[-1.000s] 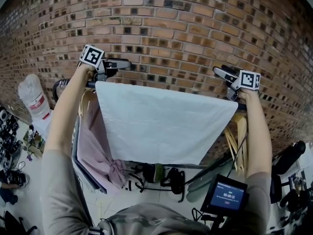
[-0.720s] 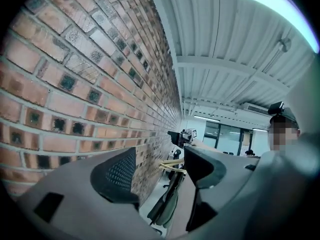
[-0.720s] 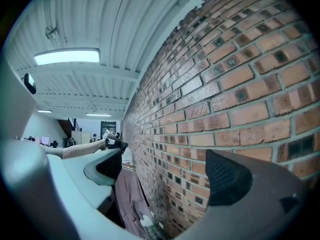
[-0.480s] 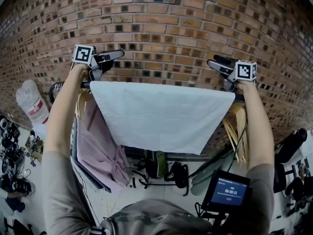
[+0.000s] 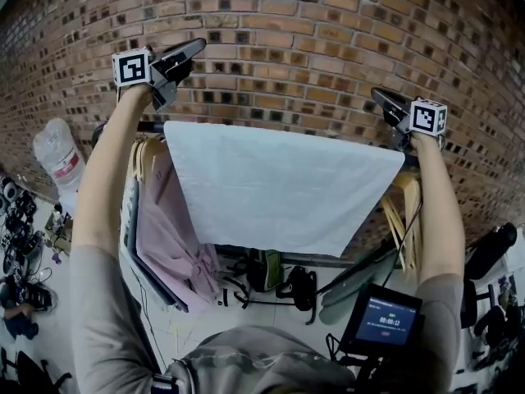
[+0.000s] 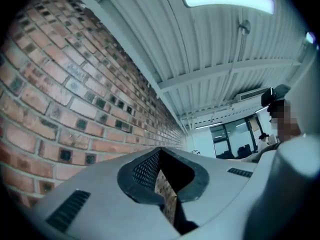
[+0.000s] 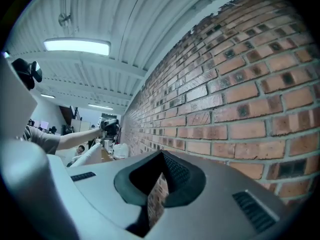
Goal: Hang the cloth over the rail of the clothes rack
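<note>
At left, above the rail [image 5: 148, 126], the left gripper [image 5: 197, 48] stands clear, jaws just closed together on nothing. Centre: the cloth [image 5: 271, 187] hangs draped over the rail, lower edge free. Right: the right gripper [image 5: 379, 97], just above the cloth's corner, jaws likewise just closed, empty. Brick wall [image 5: 287, 48] near behind.

I count two hand-held grippers (both mine): left hand-held gripper [image 5: 195, 48] and right hand-held gripper [image 5: 381, 98]. One white cloth [image 5: 271, 187], one rail [image 5: 150, 126], one pink garment [image 5: 168, 228], one water bottle [image 5: 56, 156], one screen [image 5: 387, 325].
</note>
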{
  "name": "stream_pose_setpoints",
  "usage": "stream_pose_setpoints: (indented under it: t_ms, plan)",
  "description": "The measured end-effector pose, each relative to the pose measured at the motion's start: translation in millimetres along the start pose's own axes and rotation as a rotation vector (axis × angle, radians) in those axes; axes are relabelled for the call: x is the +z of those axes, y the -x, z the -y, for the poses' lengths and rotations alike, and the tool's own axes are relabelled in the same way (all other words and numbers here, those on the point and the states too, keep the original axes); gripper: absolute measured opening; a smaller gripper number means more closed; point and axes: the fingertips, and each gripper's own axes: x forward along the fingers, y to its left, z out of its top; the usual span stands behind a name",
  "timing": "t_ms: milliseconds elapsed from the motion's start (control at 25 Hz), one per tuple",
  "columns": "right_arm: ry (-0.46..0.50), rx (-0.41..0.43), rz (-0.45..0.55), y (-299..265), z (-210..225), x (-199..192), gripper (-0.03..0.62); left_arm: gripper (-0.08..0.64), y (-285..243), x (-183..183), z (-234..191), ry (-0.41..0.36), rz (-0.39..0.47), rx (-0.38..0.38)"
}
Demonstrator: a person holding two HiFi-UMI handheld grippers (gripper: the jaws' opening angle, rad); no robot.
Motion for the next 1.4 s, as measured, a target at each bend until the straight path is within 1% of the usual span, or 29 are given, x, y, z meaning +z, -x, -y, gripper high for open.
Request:
stream_pose_setpoints:
  t_ms: [40,120,200,280,360,440,520,600,680,800,920,1080,1160,1280,1320,1400]
  plan:
    - [-0.012,-0.009,0.021,1.0,2.8,3.7,0.008,0.006,-0.9,10.8,9.0,-0.005,-0.006,-0.014]
    - [-0.035,-0.027,0.071,5.7,10.0,14.5,0.008,0.006,-1.8,25.5,34.1,0.017,-0.025,-0.063]
    - [-0.042,-0.04,0.125,12.8,12.9,30.4,0.008,0.006,3.4,28.2,60.0,0.025,-0.052,-0.097]
    - [-0.016,-0.023,0.166,17.4,5.6,50.4,0.008,0.006,12.7,24.5,80.6,0.031,-0.067,-0.111]
    - [0.016,0.018,0.19,19.6,-10.4,68.0,0.008,0.006,21.7,17.4,94.6,0.056,-0.068,-0.115]
    - [0.039,0.087,0.206,22.4,-36.4,81.0,0.006,0.006,29.2,7.0,107.6,0.074,-0.075,-0.129]
    - [0.06,0.16,0.217,27.6,-66.7,88.7,0.006,0.006,35.3,-3.0,121.6,0.07,-0.087,-0.151]
    - [0.059,0.227,0.234,34.6,-94.2,91.7,0.008,0.006,38.2,-8.6,136.5,0.055,-0.089,-0.176]
    - [0.027,0.297,0.267,43.8,-120.9,91.9,0.008,0.006,39.2,-12.2,151.1,0.053,-0.081,-0.201]
    - [-0.018,0.38,0.287,61.7,-162.9,79.6,0.008,0.006,39.5,-17.3,175.2,0.071,-0.065,-0.228]
    - [-0.011,0.441,0.275,84.2,-208.1,59.9,0.008,0.006,38.7,-25.4,202.4,0.083,-0.068,-0.25]
    - [-0.042,0.507,0.244,108.1,-252.3,19.4,0.008,0.006,41.0,-43.7,241.3,0.105,-0.045,-0.283]
    - [-0.081,0.54,0.222,114.3,-267.9,-10.4,0.008,0.006,44.9,-62.7,268.6,0.132,-0.03,-0.284]
    - [-0.189,0.579,0.193,126.2,-282.8,-51.4,0.008,0.006,48.3,-96.0,315.9,0.147,-0.043,-0.263]
    - [-0.209,0.583,0.182,132.6,-286.9,-59.8,0.008,0.006,49.8,-103.6,332.0,0.154,-0.037,-0.26]
    - [-0.206,0.591,0.169,146.4,-296.8,-69.6,0.008,0.006,57.3,-112.9,364.1,0.18,-0.007,-0.262]
